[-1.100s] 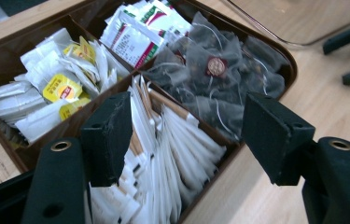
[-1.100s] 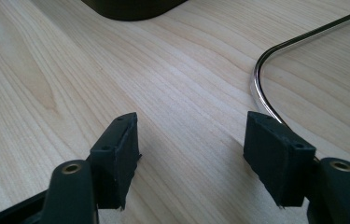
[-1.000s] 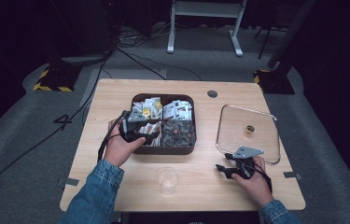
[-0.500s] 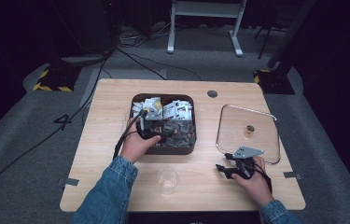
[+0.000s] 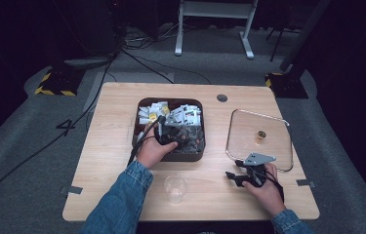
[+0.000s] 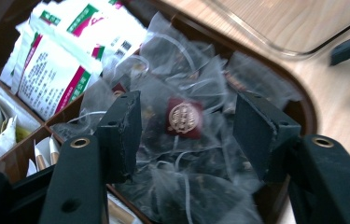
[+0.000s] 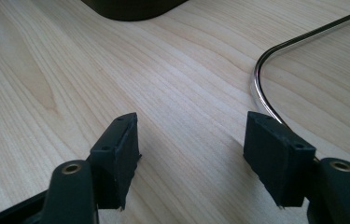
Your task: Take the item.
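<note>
since a second ago, your left gripper [image 5: 167,127] has moved from the box's left edge in over its front right compartment, its jaws closing but not yet pressing on anything. the left gripper view shows what the high view blurs: a clear mesh tea bag with a dark red tag [image 6: 183,117] lies between the spread jaws, on a heap of like bags. the dark divided box [image 5: 141,105] also holds white paper sachets [image 5: 186,114]. your right gripper [image 5: 236,178] rests on the table [image 5: 112,161], pointing left, jaws apart on nothing, beside the glass lid [image 5: 259,132]. a clear cup [image 5: 176,188] stands near you.
</note>
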`<state>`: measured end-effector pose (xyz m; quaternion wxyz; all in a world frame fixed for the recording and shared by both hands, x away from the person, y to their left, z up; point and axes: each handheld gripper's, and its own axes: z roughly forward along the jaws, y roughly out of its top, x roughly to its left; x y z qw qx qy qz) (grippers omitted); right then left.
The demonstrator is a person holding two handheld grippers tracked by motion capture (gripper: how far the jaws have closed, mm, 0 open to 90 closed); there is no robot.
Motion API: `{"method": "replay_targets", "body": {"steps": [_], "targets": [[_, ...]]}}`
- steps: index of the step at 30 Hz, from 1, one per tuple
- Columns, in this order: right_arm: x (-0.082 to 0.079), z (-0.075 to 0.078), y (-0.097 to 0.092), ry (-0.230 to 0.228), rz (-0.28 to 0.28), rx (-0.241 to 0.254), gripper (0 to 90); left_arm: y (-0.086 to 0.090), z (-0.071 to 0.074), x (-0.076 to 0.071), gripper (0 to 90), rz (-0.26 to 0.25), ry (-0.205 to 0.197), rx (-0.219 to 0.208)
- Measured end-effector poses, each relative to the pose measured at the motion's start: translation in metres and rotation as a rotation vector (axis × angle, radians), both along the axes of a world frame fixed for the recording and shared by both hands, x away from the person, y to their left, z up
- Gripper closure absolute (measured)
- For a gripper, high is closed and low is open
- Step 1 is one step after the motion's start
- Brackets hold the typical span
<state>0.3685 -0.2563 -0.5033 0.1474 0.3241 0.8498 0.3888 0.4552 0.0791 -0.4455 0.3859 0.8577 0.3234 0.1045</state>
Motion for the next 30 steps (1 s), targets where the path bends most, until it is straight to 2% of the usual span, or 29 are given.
{"method": "replay_targets", "body": {"steps": [3, 5, 7, 11, 13, 18, 22, 24, 30], "targets": [[0.000, 0.000, 0.000, 0.000, 0.000, 0.000, 35.9, -0.003, -0.004, 0.003, 47.1, -0.002, 0.021, 0.022], [0.000, 0.000, 0.000, 0.000, 0.000, 0.000, 36.0, -0.005, -0.005, 0.004, 50.6, -0.008, 0.012, 0.049], [0.000, 0.000, 0.000, 0.000, 0.000, 0.000, 35.9, -0.006, -0.006, 0.006, 57.3, -0.014, 0.010, 0.071], [0.000, 0.000, 0.000, 0.000, 0.000, 0.000, 36.0, -0.005, -0.006, 0.007, 68.5, -0.021, 0.004, 0.078], [0.000, 0.000, 0.000, -0.001, 0.000, 0.000, 35.9, -0.005, -0.004, 0.007, 79.9, -0.023, 0.001, 0.088], [0.000, 0.000, 0.000, 0.000, 0.000, 0.000, 35.9, -0.003, -0.003, 0.006, 82.4, -0.033, -0.002, 0.088], [0.000, 0.000, 0.000, 0.000, 0.000, 0.000, 35.9, 0.000, 0.001, 0.005, 83.2, -0.034, -0.008, 0.068], [0.000, 0.000, 0.000, 0.000, 0.000, 0.000, 35.9, 0.003, 0.004, 0.004, 84.0, -0.029, -0.024, 0.048], [0.000, 0.000, 0.000, 0.000, 0.000, 0.000, 36.0, 0.012, 0.014, 0.000, 84.1, -0.030, -0.047, -0.053]]}}
